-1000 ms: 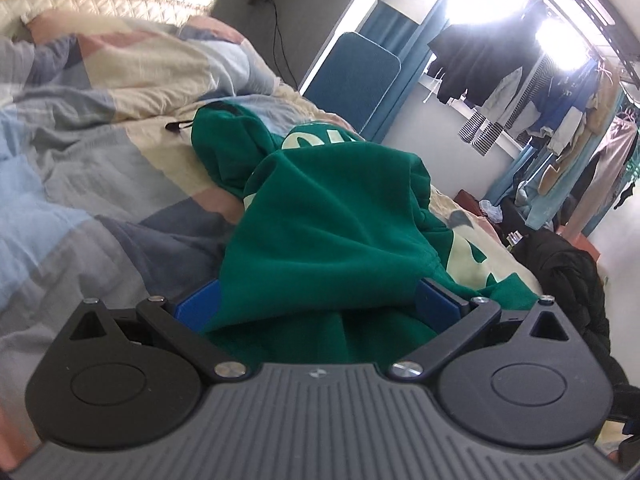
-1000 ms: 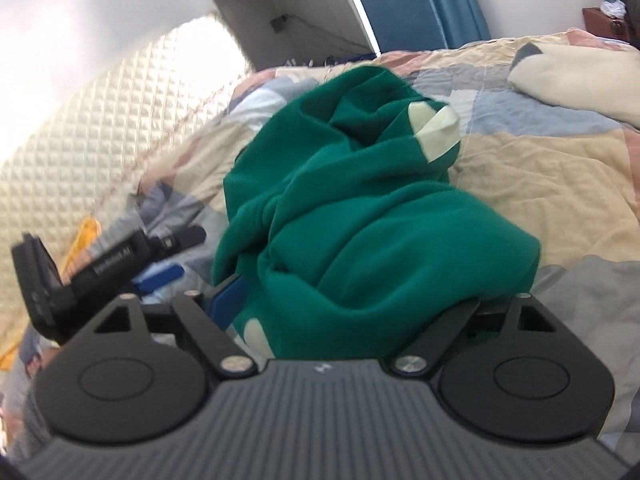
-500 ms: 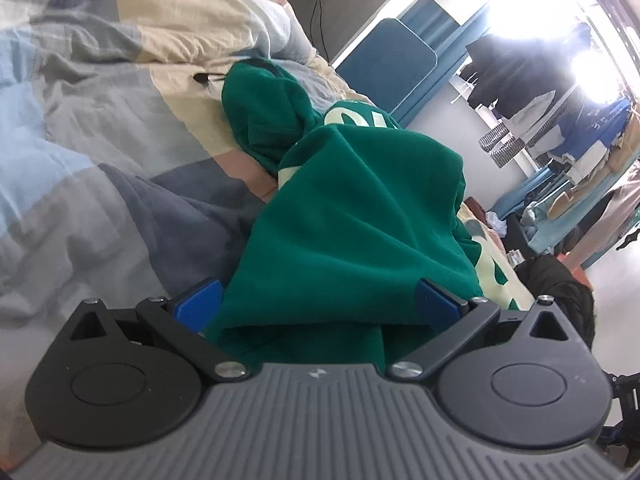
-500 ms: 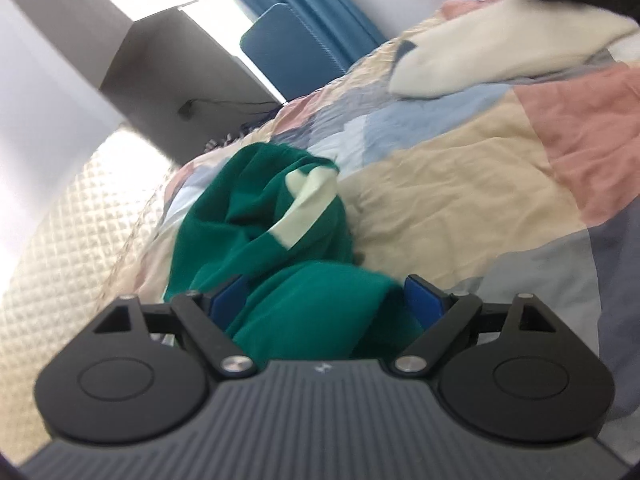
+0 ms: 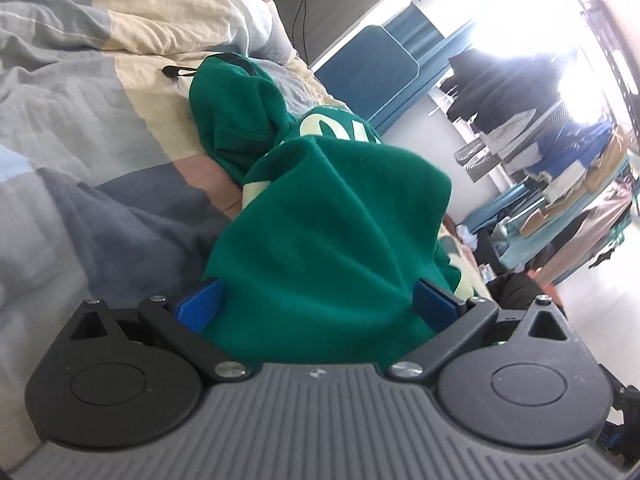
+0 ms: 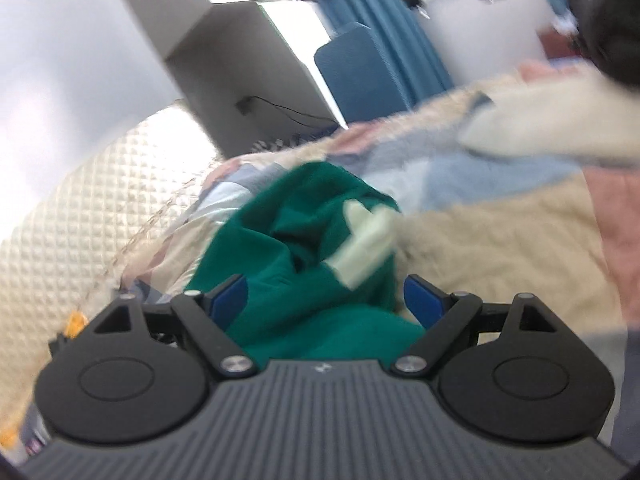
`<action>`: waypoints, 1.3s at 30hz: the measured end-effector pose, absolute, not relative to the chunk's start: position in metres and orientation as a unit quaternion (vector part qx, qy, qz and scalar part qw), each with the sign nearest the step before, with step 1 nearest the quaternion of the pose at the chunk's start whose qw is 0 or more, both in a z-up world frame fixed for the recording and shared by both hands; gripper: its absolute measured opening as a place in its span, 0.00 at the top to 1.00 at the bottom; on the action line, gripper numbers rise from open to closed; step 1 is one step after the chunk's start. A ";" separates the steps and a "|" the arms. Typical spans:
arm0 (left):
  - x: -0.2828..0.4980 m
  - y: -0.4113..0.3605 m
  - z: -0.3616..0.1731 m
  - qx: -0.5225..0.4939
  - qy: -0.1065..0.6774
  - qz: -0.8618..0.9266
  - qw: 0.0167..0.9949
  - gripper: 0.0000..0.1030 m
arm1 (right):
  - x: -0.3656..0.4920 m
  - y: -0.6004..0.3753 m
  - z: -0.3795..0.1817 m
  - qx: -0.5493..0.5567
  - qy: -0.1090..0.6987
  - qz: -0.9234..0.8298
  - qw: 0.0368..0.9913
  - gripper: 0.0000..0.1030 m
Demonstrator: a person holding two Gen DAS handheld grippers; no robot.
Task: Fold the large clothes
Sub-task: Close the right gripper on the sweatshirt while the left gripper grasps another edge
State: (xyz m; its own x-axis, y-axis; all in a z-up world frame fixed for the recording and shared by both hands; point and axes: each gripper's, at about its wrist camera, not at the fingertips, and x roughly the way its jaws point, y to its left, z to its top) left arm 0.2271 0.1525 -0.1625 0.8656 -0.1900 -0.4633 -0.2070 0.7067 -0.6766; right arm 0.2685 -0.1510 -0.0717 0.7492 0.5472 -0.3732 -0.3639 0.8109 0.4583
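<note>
On the bed point(image 5: 80, 128), the hoodie point(image 5: 332, 240) fills the wide left gripper point(image 5: 318, 300); whether gripped, unclear. Right gripper point(image 6: 326, 300) gapes, its right pad clear of cloth; bare quilt right

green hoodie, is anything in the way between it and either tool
Nothing visible. The green hoodie already lies bunched between the blue pads of the left tool and the right tool, on the patchwork quilt.

We see a green hoodie point(image 5: 320, 240) with pale cream lettering lying crumpled on the patchwork bedspread point(image 5: 80, 128), its hood bunched at the far end, its near part draped in folds, and, in the right wrist view, a cream patch showing amid rumpled cloth.
</note>
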 end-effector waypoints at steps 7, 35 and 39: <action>0.246 0.156 -0.174 -0.385 0.276 0.002 0.881 0.18 | 0.281 -0.102 -0.075 0.111 0.295 0.265 0.911 0.16; 0.188 0.198 -0.126 -0.412 0.131 0.018 0.901 0.94 | 0.291 -0.106 -0.019 0.078 0.233 0.267 0.932 0.85; 0.185 0.217 -0.129 -0.449 0.117 0.035 0.885 0.94 | 0.319 -0.123 -0.013 0.112 0.227 0.227 0.941 0.85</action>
State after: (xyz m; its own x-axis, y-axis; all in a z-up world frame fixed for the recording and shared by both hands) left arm 0.1846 0.2173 -0.1287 0.9704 -0.0435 -0.2374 -0.1657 0.5949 -0.7865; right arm 0.3191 -0.1234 -0.0133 0.7944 0.4771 -0.3758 -0.3757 0.8722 0.3131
